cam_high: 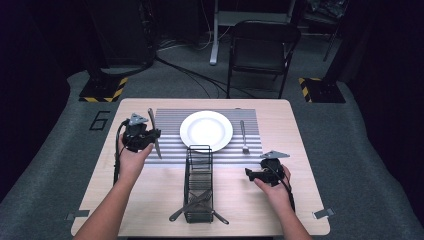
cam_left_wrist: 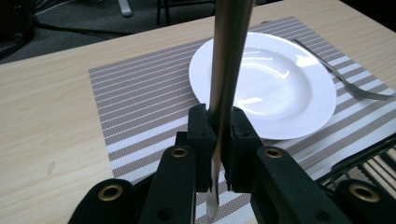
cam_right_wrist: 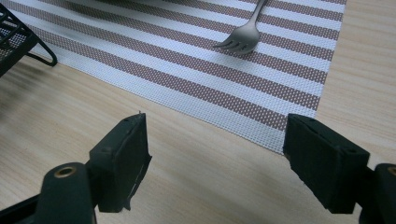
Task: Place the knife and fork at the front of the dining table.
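My left gripper (cam_high: 146, 136) is shut on a metal knife (cam_high: 154, 135) over the left part of the striped placemat (cam_high: 170, 120), left of the white plate (cam_high: 206, 130). In the left gripper view the knife (cam_left_wrist: 228, 56) runs up between the jaws of the left gripper (cam_left_wrist: 219, 140), its thin end pointing down at the mat (cam_left_wrist: 140, 102), with the plate (cam_left_wrist: 275, 84) beyond. A fork (cam_high: 244, 137) lies on the mat right of the plate. My right gripper (cam_high: 252, 174) hovers open over bare wood near the mat's right front corner. In the right gripper view the right gripper (cam_right_wrist: 217, 154) holds nothing and the fork (cam_right_wrist: 245, 37) lies ahead.
A black wire caddy (cam_high: 199, 180) with cutlery in it stands at the table's front middle, between the two hands; its corner shows as the caddy (cam_right_wrist: 14, 37) in the right gripper view. A folding chair (cam_high: 262, 50) stands beyond the table's far edge.
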{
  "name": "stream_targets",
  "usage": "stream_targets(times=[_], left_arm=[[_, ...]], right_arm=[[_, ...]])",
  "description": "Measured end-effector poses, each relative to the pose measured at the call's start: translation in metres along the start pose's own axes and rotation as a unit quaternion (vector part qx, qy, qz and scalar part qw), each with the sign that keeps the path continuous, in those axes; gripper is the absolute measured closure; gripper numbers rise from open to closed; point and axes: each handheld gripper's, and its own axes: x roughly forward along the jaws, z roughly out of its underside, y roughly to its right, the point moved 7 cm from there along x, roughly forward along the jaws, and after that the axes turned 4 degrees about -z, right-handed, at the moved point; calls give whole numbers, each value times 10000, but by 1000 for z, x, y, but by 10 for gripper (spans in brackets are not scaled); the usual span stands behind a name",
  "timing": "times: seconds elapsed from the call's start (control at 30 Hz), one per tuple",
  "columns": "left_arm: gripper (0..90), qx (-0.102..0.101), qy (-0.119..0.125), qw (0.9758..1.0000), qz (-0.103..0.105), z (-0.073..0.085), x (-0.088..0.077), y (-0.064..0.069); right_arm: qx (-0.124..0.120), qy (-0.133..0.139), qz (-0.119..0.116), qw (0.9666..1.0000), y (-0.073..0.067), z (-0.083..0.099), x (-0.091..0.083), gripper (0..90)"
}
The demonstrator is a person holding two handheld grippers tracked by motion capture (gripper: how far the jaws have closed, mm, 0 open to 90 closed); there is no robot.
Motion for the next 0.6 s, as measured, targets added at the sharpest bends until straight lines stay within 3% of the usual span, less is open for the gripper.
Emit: stream_targets(times=[0.2, 0.37, 0.43, 0.6], left_arm=[[824, -130, -66, 9999, -68, 13, 12, -6], [824, -119, -121, 9998, -95, 18, 18, -7], [824, -194, -41, 9998, -96, 18, 20, -6], [824, -122, -60, 9999, -102, 15, 25, -5]], right_arm=[[-17, 5, 13, 10000, 0, 0, 1, 218], [14, -27, -2, 10000, 0, 1, 0, 218], [6, -30, -6, 10000, 1, 1, 1, 218], [28, -48, -3, 10000, -1, 1, 1, 218]])
